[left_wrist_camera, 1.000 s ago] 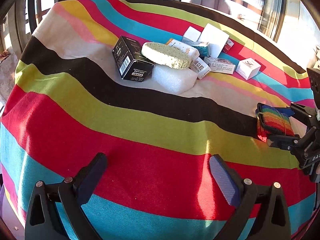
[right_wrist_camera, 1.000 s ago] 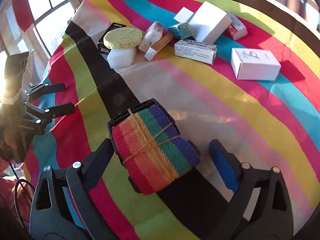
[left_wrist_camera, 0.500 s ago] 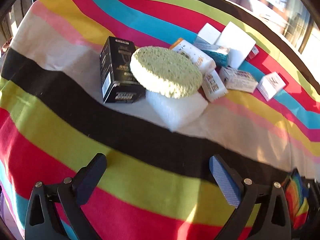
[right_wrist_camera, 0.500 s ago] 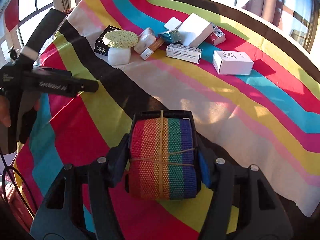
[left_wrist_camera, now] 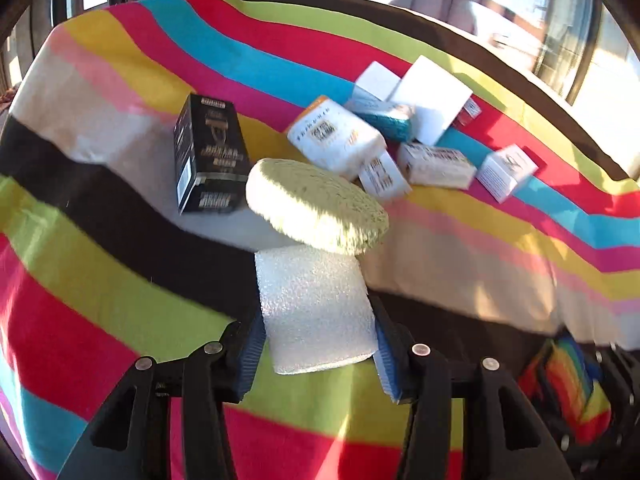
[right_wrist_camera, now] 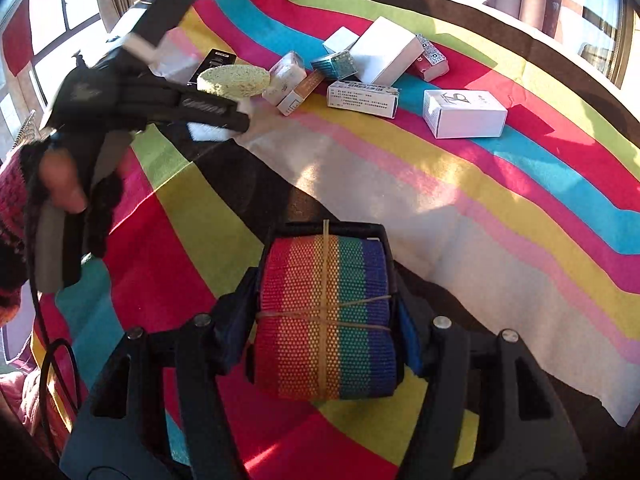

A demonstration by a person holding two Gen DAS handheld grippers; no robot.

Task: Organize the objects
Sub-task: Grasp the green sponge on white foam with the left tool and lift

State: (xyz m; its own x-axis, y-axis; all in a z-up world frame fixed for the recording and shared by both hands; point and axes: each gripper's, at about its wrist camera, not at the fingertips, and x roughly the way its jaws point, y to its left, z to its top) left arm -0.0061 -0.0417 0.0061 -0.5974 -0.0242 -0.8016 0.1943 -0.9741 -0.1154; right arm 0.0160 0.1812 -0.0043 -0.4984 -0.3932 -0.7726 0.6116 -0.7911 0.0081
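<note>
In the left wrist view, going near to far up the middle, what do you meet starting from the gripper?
left gripper → white foam block clamped in it → round yellow-green sponge resting on the block → white packet with orange end → teal box → small white box

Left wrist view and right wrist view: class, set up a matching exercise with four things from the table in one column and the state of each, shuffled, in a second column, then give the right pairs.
Things
1. foam block
2. round sponge
3. rainbow strap roll
4. black box

States
A. clamped in the right gripper
B. lying on the cloth, touched by no gripper
C. clamped in the left gripper, whose fingers have just closed on it
D. resting on top of the foam block

Pairs: 1-C, 2-D, 3-A, 4-B
</note>
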